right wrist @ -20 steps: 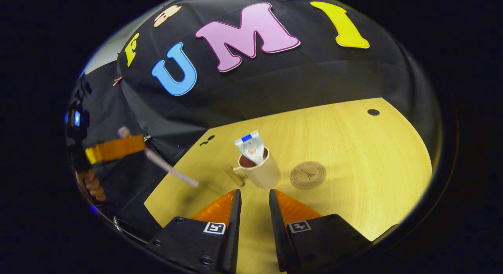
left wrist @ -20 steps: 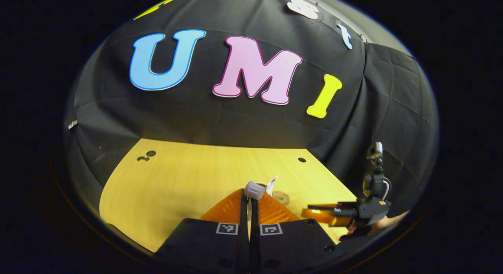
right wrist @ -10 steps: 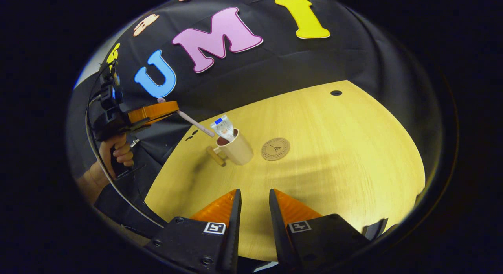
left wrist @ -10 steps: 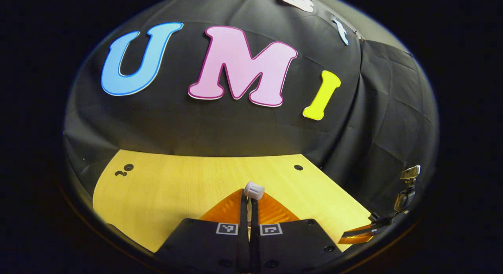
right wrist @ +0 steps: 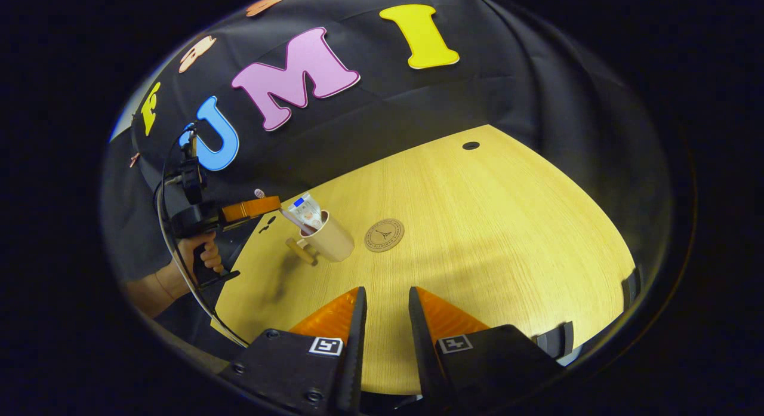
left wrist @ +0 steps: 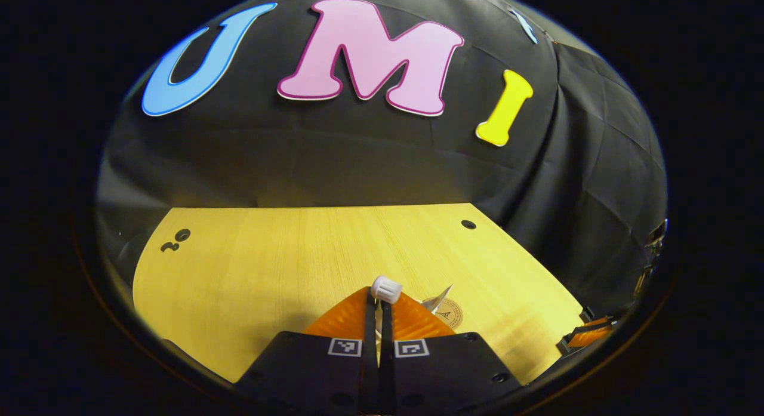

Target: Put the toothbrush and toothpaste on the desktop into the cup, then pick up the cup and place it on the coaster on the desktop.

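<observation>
Right gripper view | left tongs clamped on toothbrush, tip at cup rim, left-centre; toothpaste inside | right tongs apart, idle | tilt upright, release low | coaster beside cup on bench.

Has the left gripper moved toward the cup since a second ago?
Yes. In the right gripper view, the left gripper has closed in on the cup; the toothbrush now dips into it beside the toothpaste.
</observation>
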The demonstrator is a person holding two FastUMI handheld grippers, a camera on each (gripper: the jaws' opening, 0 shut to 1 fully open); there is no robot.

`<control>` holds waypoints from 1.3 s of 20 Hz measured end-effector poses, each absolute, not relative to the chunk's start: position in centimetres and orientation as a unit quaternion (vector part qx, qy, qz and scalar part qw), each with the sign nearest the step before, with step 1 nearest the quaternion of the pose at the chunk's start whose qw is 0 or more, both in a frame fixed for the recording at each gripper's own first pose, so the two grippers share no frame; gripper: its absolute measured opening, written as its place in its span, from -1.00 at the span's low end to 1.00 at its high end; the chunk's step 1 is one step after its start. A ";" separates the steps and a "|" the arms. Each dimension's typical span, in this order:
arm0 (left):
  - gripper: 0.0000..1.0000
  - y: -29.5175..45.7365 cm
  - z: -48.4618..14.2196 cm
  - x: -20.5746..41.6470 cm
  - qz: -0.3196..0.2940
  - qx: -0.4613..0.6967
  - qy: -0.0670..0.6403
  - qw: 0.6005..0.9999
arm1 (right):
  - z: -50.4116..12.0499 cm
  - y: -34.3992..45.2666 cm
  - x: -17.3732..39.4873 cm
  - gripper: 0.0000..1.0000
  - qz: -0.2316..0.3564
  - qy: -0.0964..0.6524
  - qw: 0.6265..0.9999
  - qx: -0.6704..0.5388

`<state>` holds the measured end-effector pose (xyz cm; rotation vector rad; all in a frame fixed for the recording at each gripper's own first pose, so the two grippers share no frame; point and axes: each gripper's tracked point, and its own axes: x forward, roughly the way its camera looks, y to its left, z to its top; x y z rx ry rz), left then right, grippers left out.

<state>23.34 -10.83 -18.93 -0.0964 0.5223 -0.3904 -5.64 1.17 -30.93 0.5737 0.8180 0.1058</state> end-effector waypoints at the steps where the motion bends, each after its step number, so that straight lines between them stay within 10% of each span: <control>1: -0.88 -11.2 -19.4 23.1 -0.203 -0.041 0.261 0.943 | -30.8 1.1 -5.8 -0.14 0.045 0.390 0.878 0.275; 15: -0.50 -10.2 -21.6 20.4 -0.257 0.036 0.275 0.926 | -28.4 0.4 -9.8 -0.15 -0.019 0.378 0.879 0.289; 20: 0.30 -10.0 -23.2 17.4 -0.320 0.082 0.317 0.889 | -28.6 -0.1 -9.8 -0.14 -0.020 0.382 0.874 0.298; 26: 0.37 -8.8 -27.7 17.8 -0.337 0.143 0.385 0.847 | -29.6 -0.5 -8.9 -0.15 -0.012 0.389 0.871 0.301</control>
